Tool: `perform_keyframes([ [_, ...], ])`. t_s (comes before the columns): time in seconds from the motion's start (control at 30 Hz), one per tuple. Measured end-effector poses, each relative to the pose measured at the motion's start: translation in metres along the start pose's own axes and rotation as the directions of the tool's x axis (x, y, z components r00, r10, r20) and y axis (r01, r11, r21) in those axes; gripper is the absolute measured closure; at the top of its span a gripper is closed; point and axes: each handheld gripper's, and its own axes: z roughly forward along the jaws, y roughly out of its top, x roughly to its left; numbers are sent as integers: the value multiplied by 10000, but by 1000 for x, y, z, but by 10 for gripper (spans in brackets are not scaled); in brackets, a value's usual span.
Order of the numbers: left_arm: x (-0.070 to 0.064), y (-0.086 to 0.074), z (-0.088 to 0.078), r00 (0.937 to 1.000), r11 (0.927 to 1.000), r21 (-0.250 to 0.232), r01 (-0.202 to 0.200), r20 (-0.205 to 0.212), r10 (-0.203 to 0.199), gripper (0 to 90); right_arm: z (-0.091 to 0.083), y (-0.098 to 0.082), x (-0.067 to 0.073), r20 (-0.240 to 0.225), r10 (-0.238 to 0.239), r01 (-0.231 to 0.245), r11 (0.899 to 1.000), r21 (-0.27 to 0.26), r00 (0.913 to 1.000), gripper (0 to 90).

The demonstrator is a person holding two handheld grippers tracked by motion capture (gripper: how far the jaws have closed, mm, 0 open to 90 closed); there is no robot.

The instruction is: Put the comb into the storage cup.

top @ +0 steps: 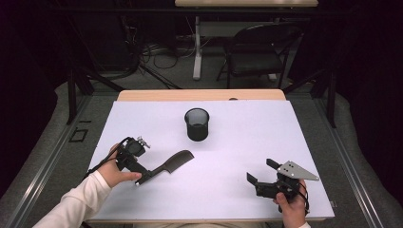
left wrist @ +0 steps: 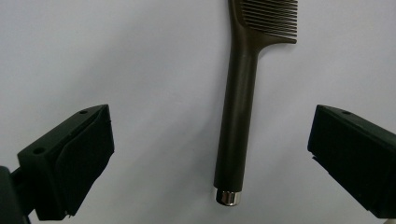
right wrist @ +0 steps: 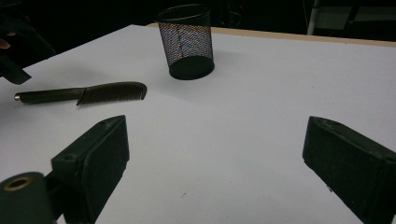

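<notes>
A dark brown comb (top: 173,163) lies flat on the white table (top: 247,137), left of centre, teeth end towards the middle. Its long handle (left wrist: 236,121) with a metal end cap runs between the jaws of my left gripper (left wrist: 212,128), which stands open astride the handle's end without touching it. From above, the left gripper (top: 145,176) sits at the comb's near-left end. My right gripper (top: 261,171) is open and empty near the front right edge. Along its jaws (right wrist: 215,144) I see the comb (right wrist: 88,94) far off to the left.
A black mesh cup (top: 197,124) stands upright beyond the comb at the table's middle; the same cup (right wrist: 186,42) is ahead of the right gripper. Behind the table are a black chair (top: 256,52), cables and a desk leg (top: 196,52).
</notes>
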Motion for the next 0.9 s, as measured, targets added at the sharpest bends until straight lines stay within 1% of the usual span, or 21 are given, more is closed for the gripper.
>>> perform_keyframes([
  [0.27, 0, 5, 5, 9999, 9997, 231, -102, 4, 102, 38, 0, 0, 0, 2, -8, 8, 10000, 77, 10000, 72],
  [0.63, -5, 11, 16, 9992, 9976, 589, -375, -78, 380, 39, 1, -1, 0, -68, -43, 44, 9999, 90, 10000, 72],
  [0.7, -5, 12, 17, 9991, 9967, 706, -399, -101, 407, 59, 1, -1, 0, -69, -47, 48, 9999, 108, 10000, 72],
  [0.8, -5, 12, 19, 9990, 9963, 747, -415, -130, 426, 85, 1, -1, 1, -74, -62, 63, 9999, 120, 10000, 72],
  [0.9, -6, 12, 21, 9985, 9950, 855, -517, -159, 533, 99, 1, -1, 1, -90, -106, 108, 9997, 204, 9999, 72],
])
